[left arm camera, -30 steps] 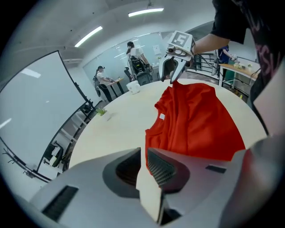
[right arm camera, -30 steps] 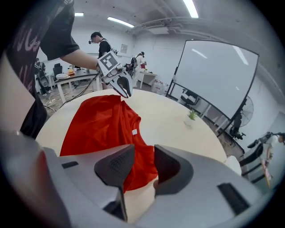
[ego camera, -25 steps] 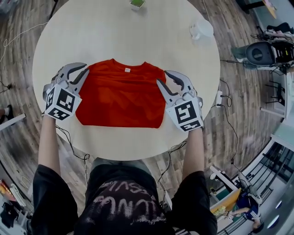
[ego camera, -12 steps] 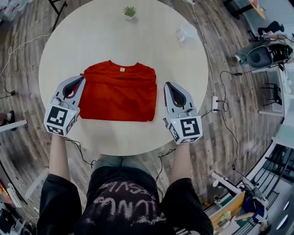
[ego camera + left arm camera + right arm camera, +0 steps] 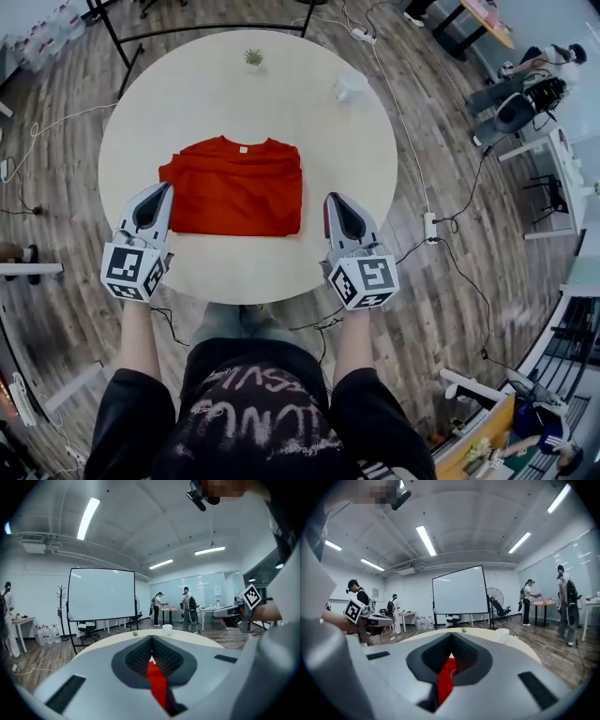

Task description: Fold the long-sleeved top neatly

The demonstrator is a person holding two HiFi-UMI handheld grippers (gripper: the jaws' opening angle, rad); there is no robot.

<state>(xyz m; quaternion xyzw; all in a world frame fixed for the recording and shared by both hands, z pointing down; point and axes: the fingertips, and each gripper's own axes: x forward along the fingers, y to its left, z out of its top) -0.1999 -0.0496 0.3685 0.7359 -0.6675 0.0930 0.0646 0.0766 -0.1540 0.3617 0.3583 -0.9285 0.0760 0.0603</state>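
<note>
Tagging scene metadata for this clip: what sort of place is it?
Probably an open-plan office or lab: a large white screen on a stand, an office chair, people at a work table behind, and the round table on wood flooring.

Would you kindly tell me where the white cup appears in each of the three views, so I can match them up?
Head view: the white cup stands on the far right part of the round table.
Left gripper view: the cup sits just right of centre.
Right gripper view: the cup sits further right of centre.
Shared landmark: the small green plant, left of the cup in every view.
</note>
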